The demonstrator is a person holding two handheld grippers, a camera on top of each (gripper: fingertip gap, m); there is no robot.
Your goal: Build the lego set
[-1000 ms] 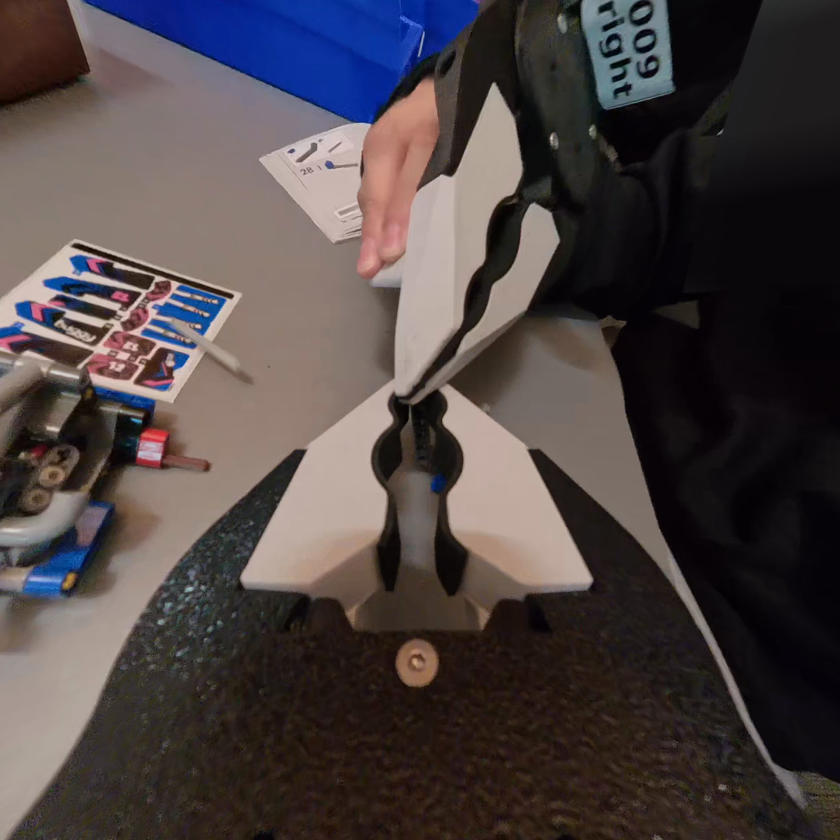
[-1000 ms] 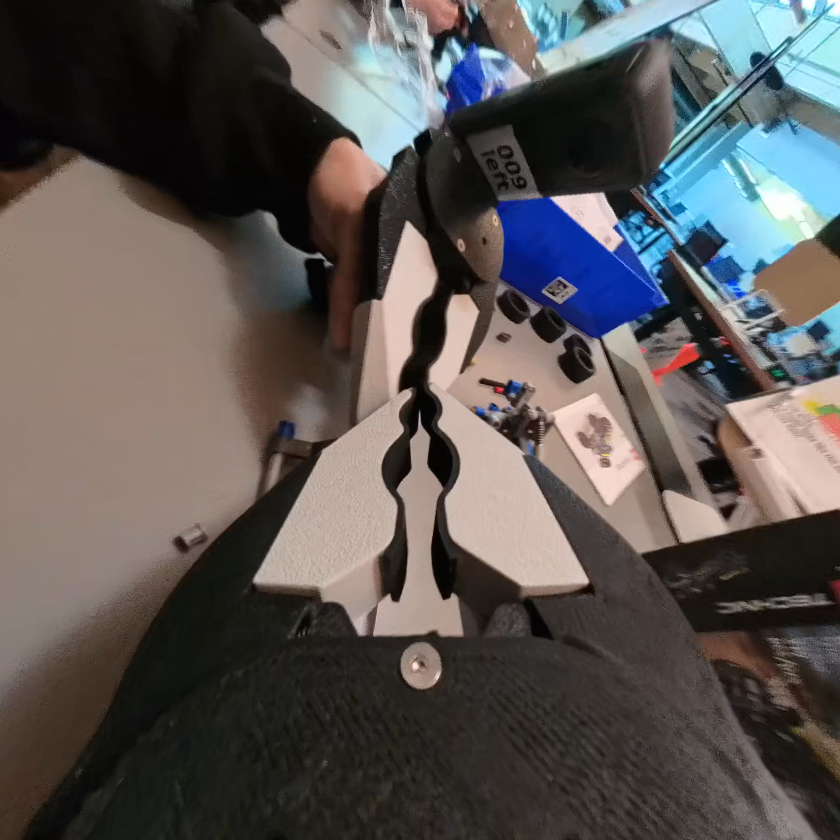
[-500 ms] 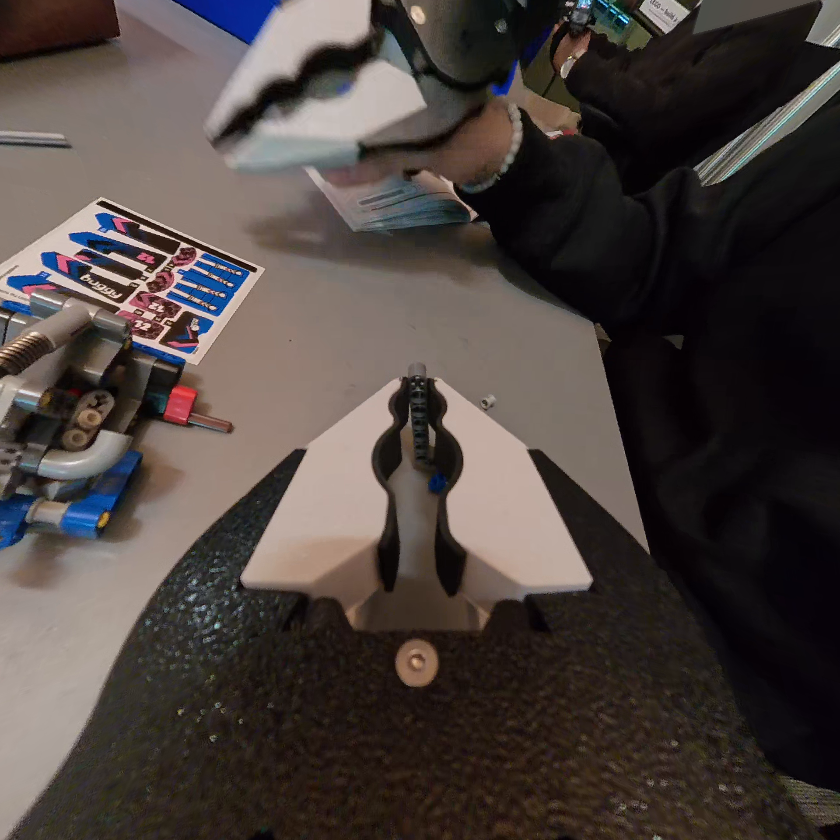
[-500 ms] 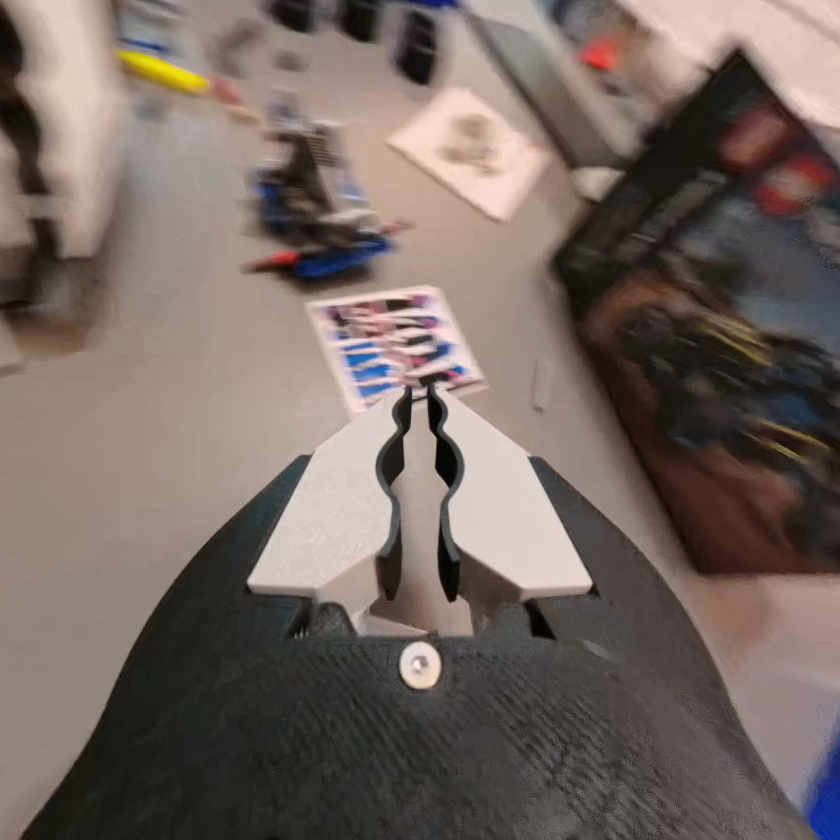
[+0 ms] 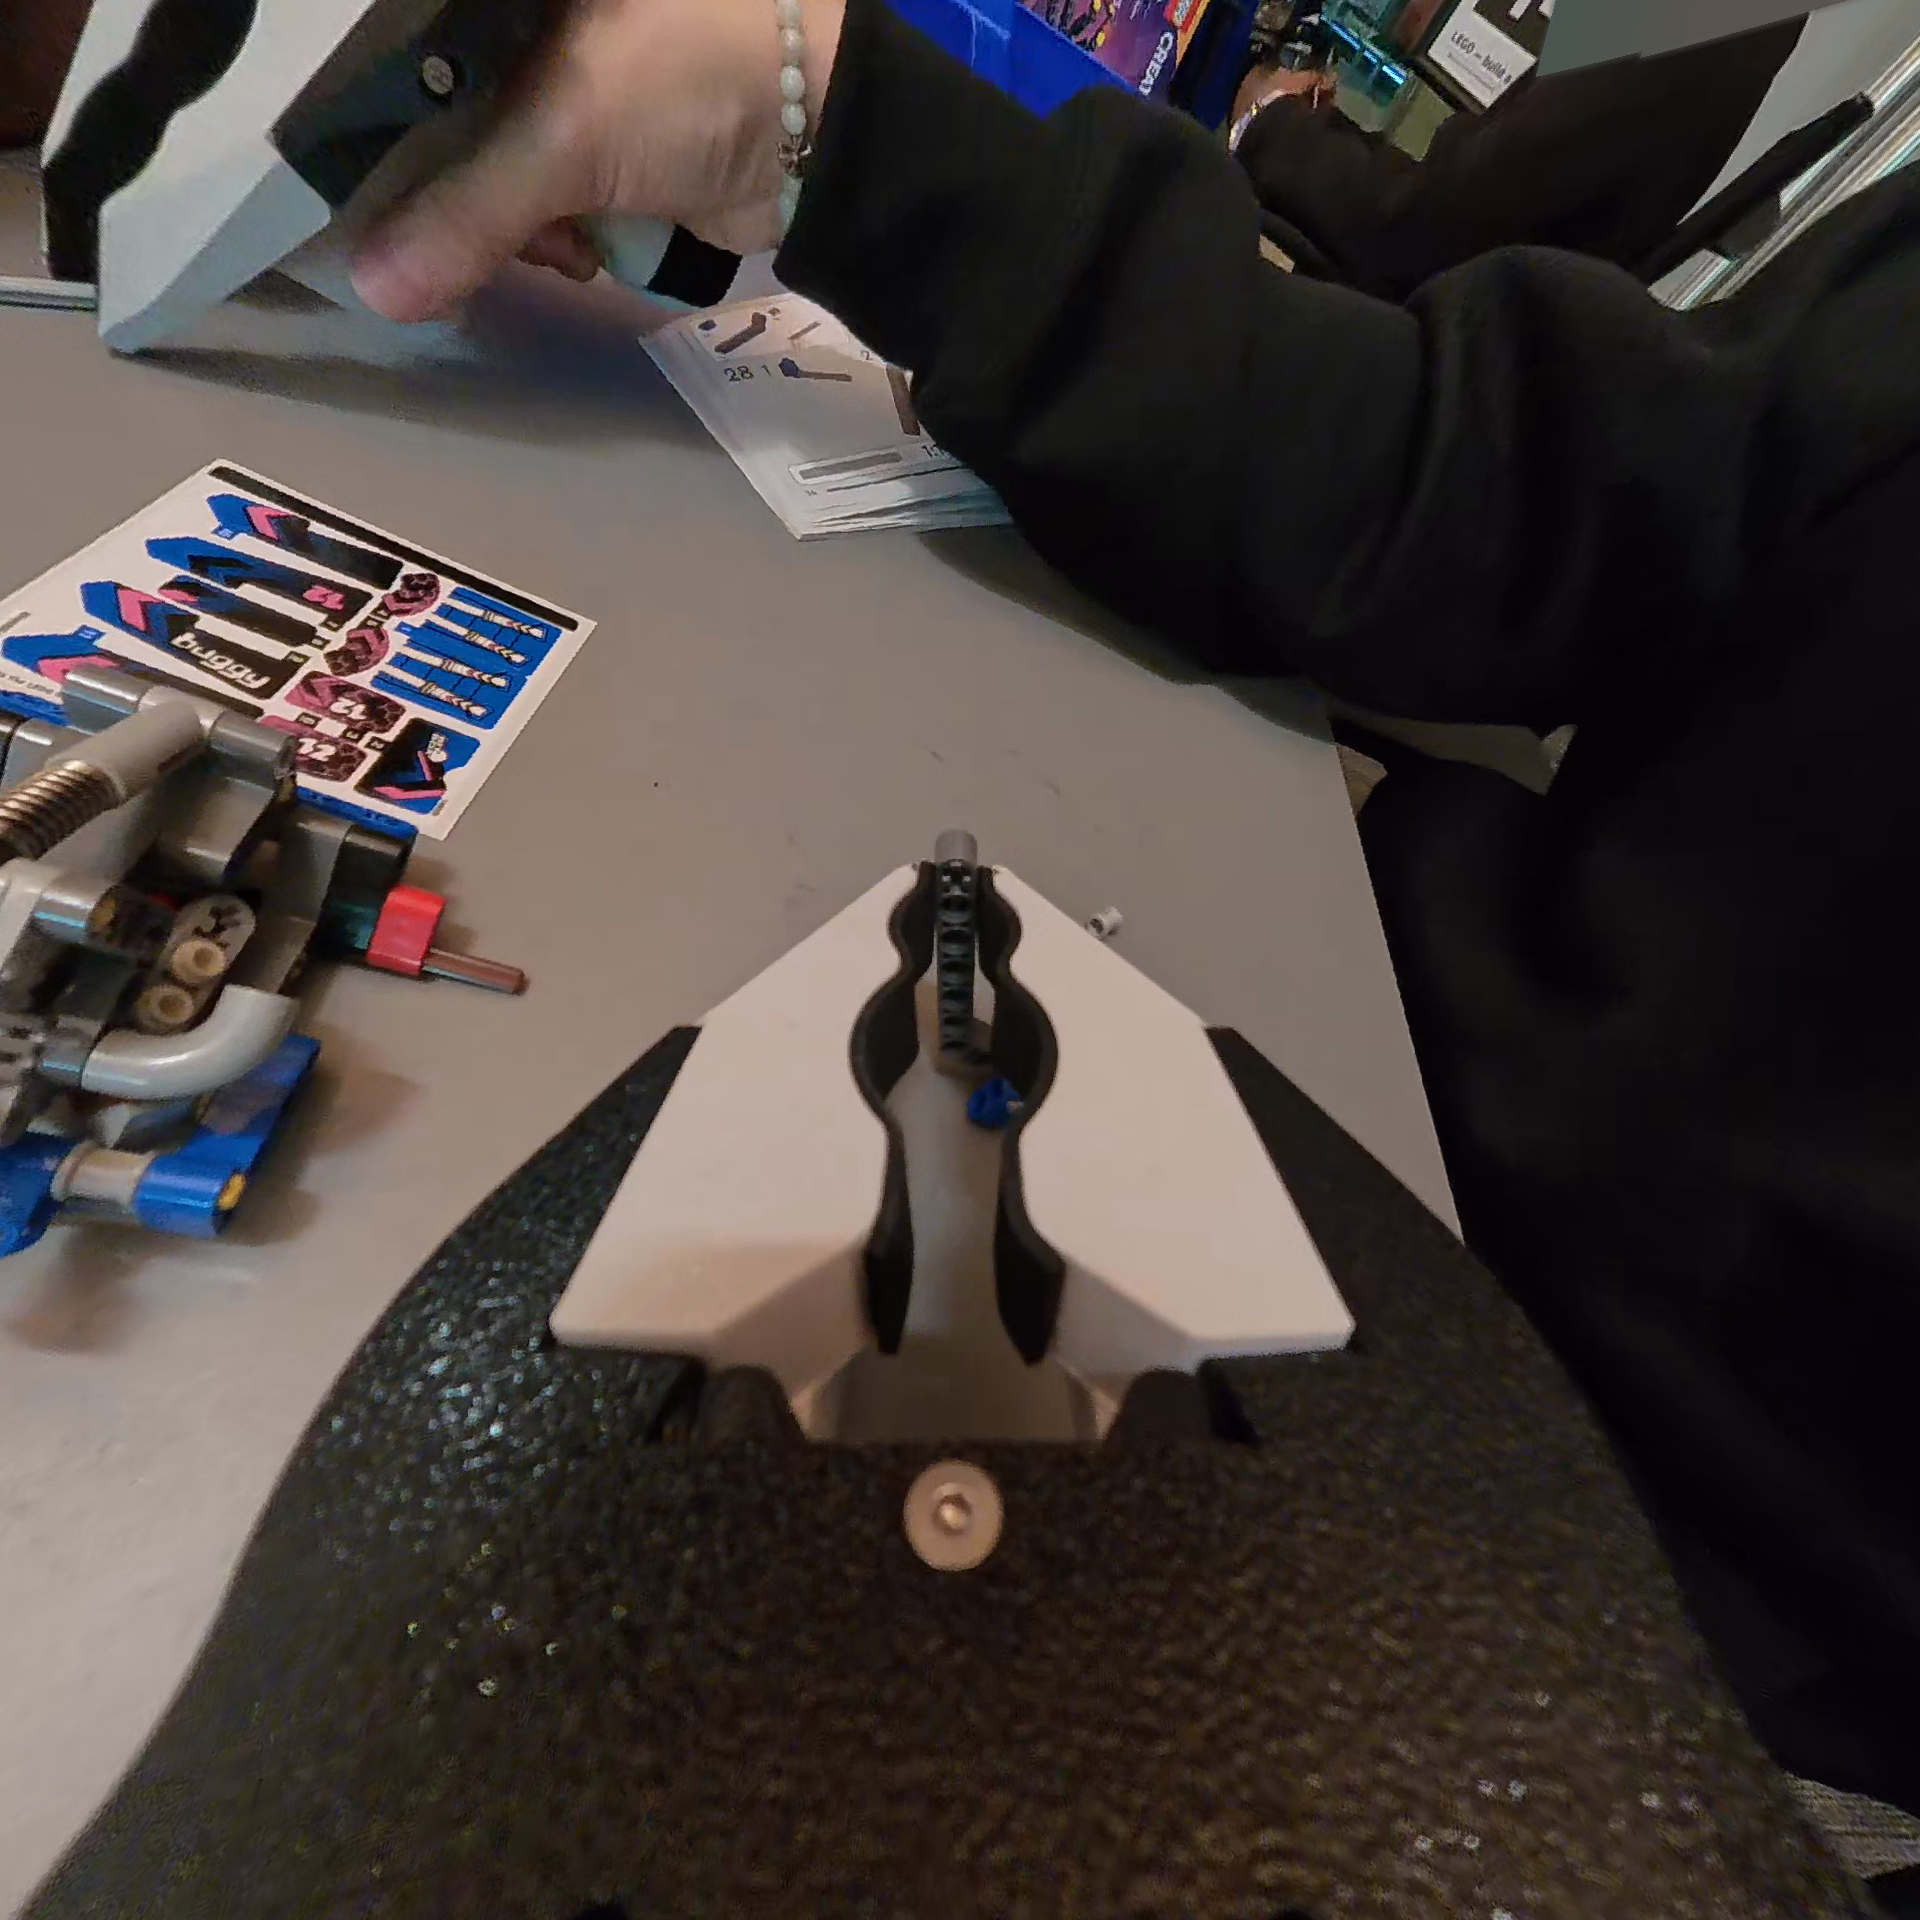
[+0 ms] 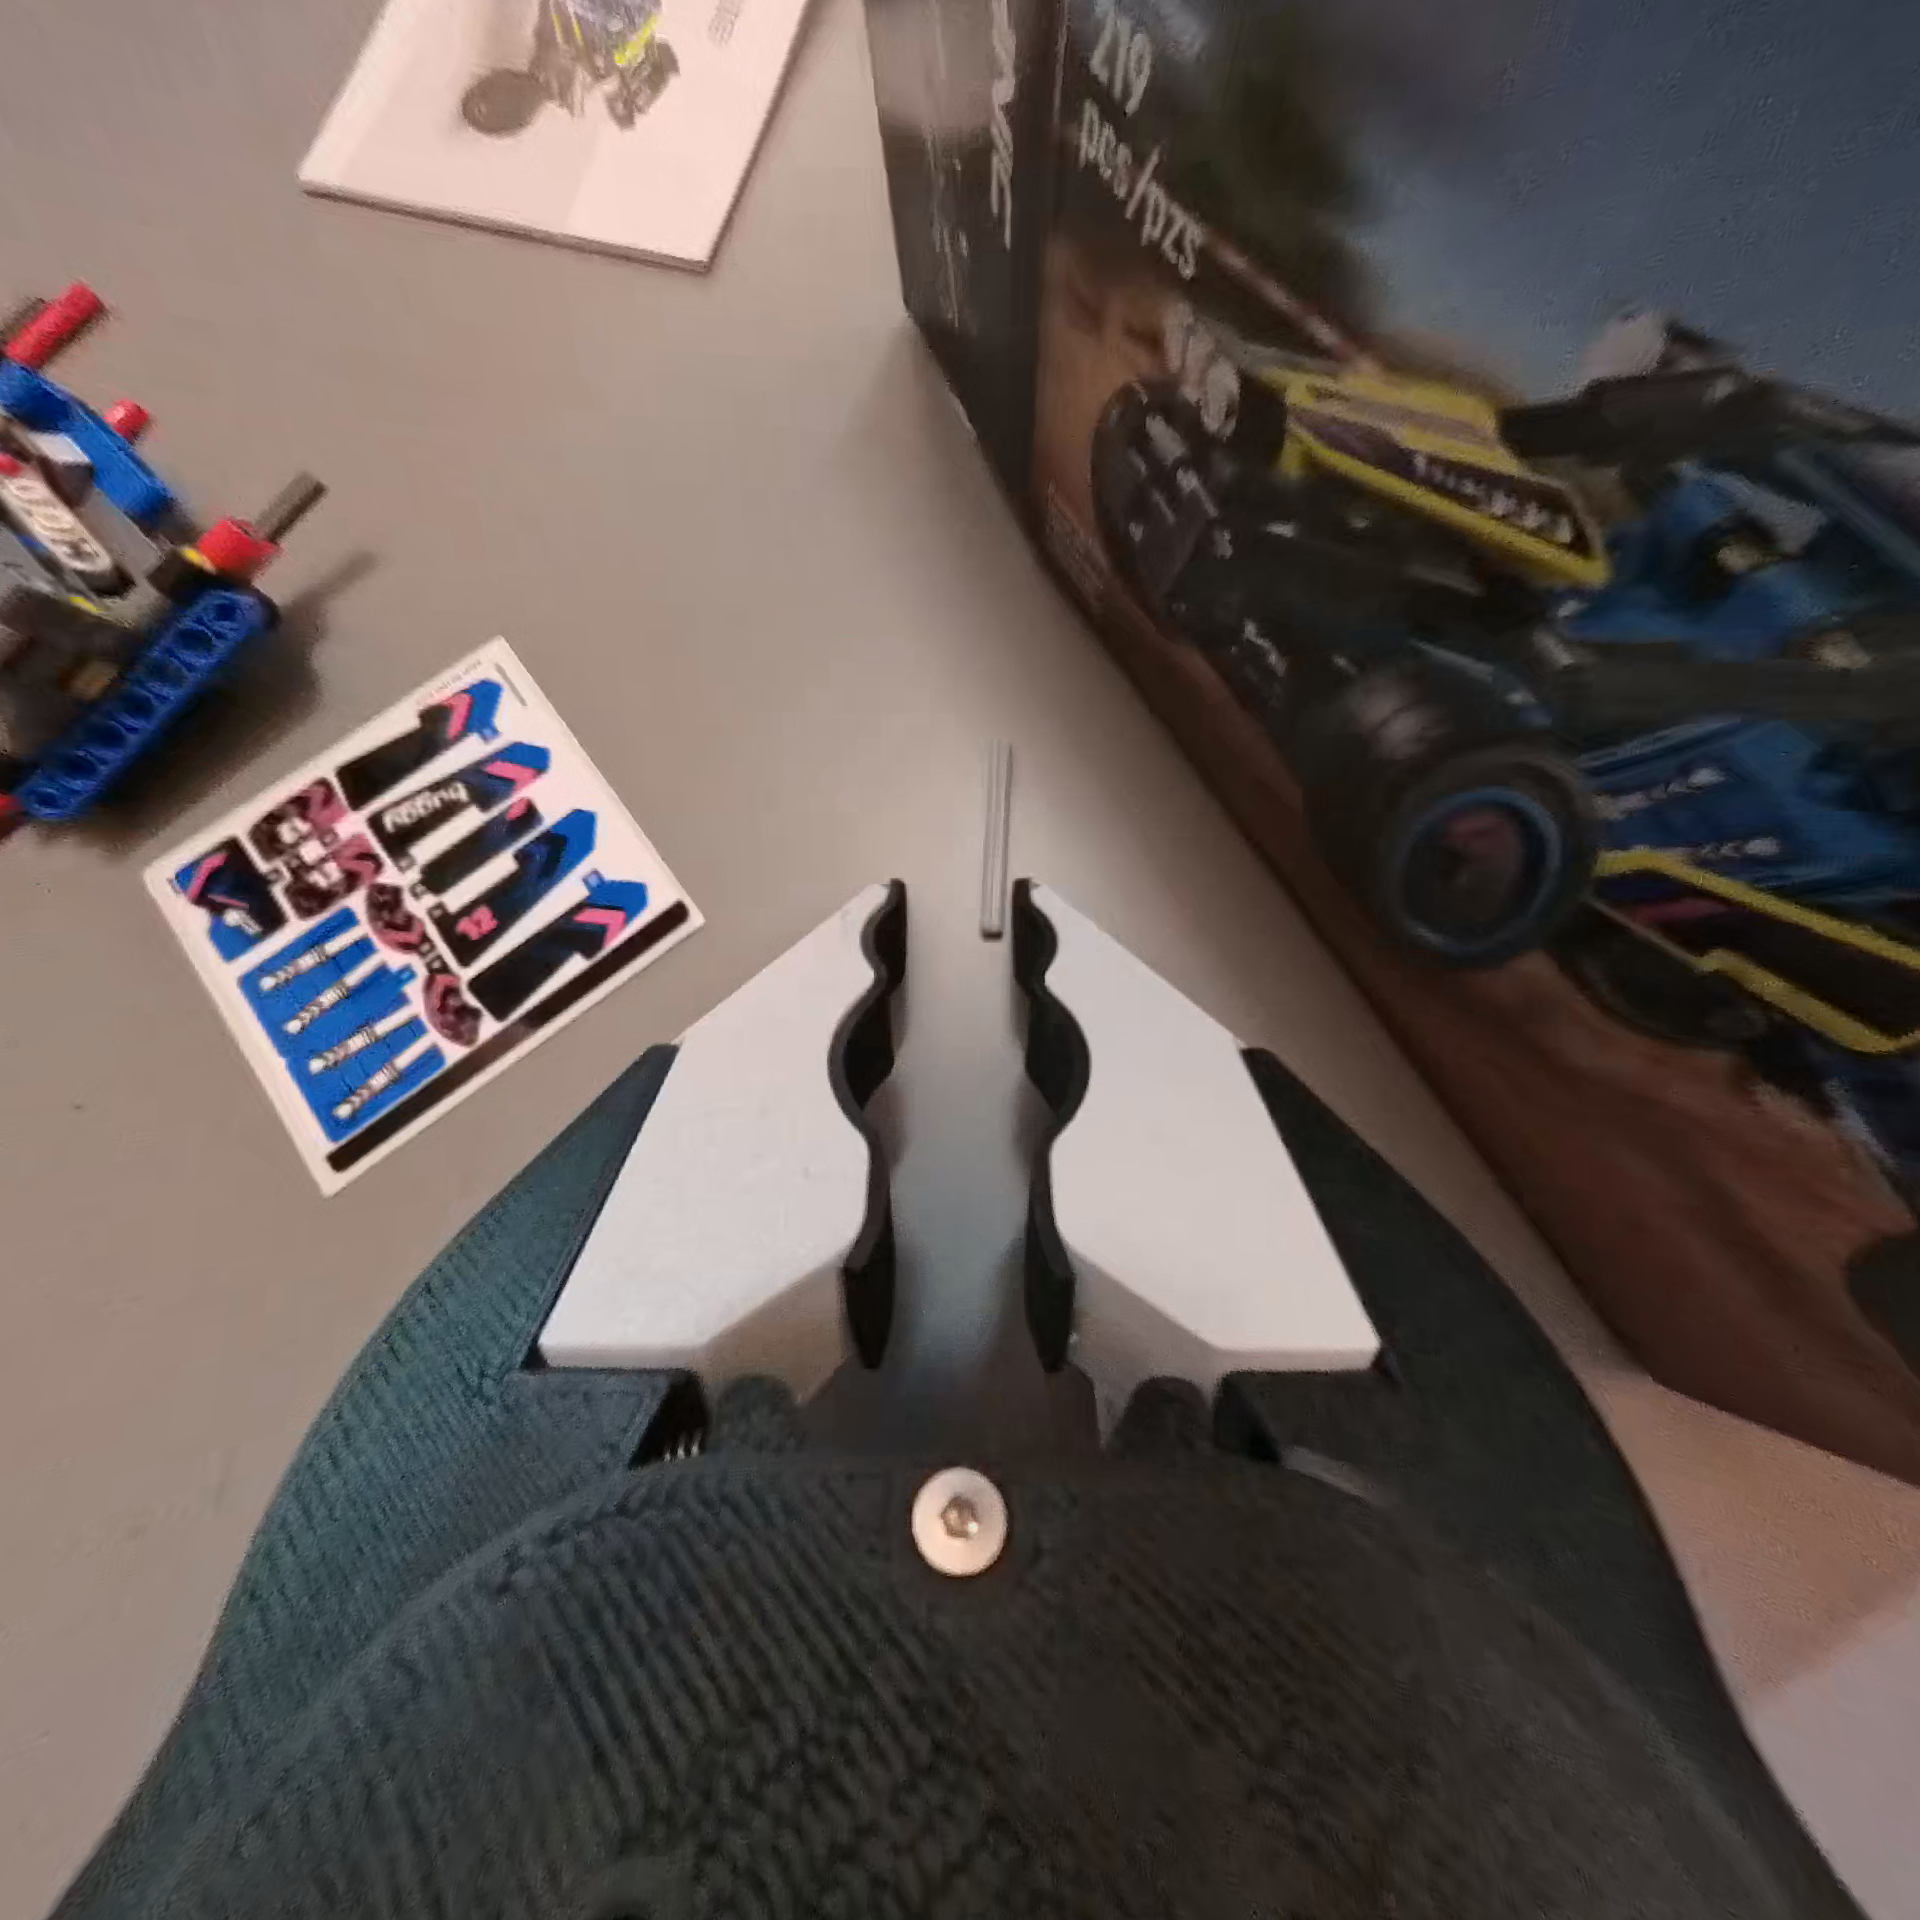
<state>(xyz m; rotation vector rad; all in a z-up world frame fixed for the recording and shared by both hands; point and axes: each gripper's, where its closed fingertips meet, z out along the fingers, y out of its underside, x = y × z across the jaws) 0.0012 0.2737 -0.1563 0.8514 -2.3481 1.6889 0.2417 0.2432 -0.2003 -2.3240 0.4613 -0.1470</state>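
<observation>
Nearest in the left wrist view, the left gripper (image 5: 961,883) has its jaws pinching a thin black toothed Lego piece (image 5: 954,966) with a grey tip, and a small blue pin (image 5: 992,1101) sits just behind it between the jaws. In the right wrist view, the right gripper (image 6: 956,894) has its jaws spread and empty, low over the grey counter (image 6: 644,436), with a slim light-grey axle rod (image 6: 995,842) lying just ahead of their tips.

Farther left lie the blue, pink and black sticker sheet (image 6: 416,904), seemingly unused, and the partly built blue-and-grey Lego chassis (image 5: 135,977) with its spring and red bushes. Beyond are the open instruction booklet (image 5: 821,436) and the printed set box (image 6: 1455,623).

By my judgement the build is at an early-to-middle stage: the chassis core stands, while wheels, bodywork and stickers remain.
</observation>
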